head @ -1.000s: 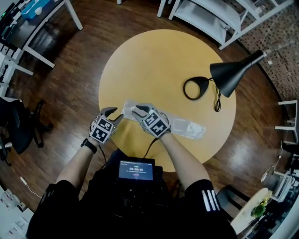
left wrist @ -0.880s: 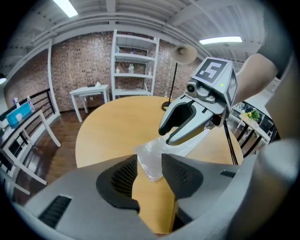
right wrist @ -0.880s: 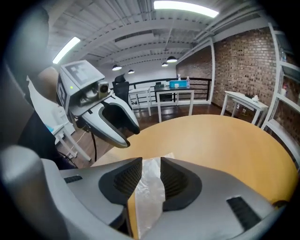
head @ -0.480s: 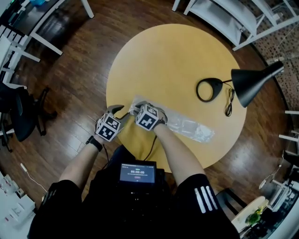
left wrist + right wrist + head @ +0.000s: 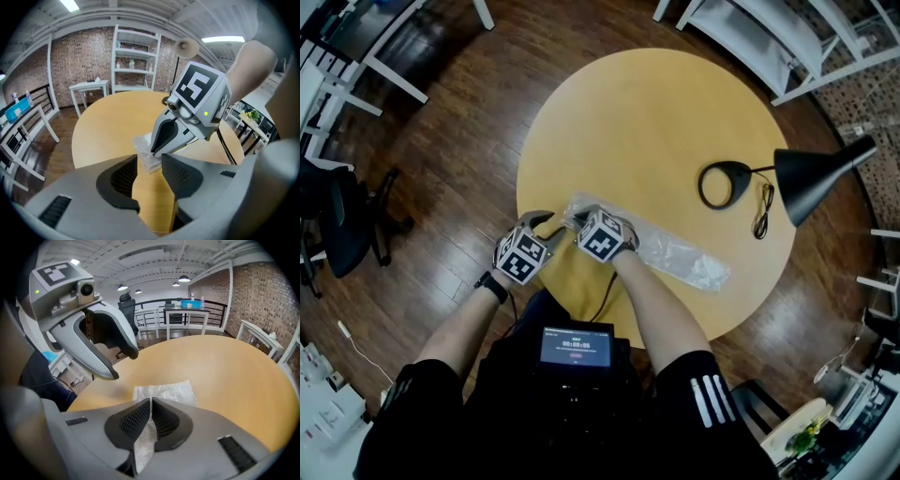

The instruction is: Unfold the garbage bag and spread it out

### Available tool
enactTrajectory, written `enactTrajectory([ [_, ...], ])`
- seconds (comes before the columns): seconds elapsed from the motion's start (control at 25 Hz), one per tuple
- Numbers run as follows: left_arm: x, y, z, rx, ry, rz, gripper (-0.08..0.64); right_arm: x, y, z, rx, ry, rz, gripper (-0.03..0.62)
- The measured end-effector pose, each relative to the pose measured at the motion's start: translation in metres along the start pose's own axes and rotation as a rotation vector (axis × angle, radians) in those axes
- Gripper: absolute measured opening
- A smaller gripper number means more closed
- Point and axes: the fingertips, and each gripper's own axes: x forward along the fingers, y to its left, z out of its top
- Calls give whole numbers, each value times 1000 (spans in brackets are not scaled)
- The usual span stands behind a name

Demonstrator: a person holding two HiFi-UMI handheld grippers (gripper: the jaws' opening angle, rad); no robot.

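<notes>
A clear garbage bag, folded into a long strip, lies across the near side of the round yellow table. My right gripper sits on the strip's left end. Its jaws have just been closing, and in the right gripper view they are shut on the film, which runs up between the pads from the bag. My left gripper hovers just left of that end with its jaws apart. In the left gripper view the bag's corner shows beyond the open jaws, under the right gripper.
A black desk lamp stands at the table's right, with its round base and cord beside the bag's far end. White shelves and a black chair stand on the wooden floor around the table.
My right gripper has come down onto the bag's left end and its jaws have closed on the film. The left gripper has sunk a little beside it.
</notes>
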Motion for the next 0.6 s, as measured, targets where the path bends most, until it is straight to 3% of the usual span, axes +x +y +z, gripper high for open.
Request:
enactTrajectory([
  [0.2,6,6,-5,-4,36,10,167,-30,-7,22,95,-117,12,12],
  [0.28,12,12,-10,10,73,46,167,-37,-11,23,114,-139,12,9],
  [0.48,42,41,-29,133,229,169,194,-46,-24,20,131,-168,8,9],
  [0.6,56,45,-16,201,227,182,210,-52,-26,22,138,-178,24,9],
])
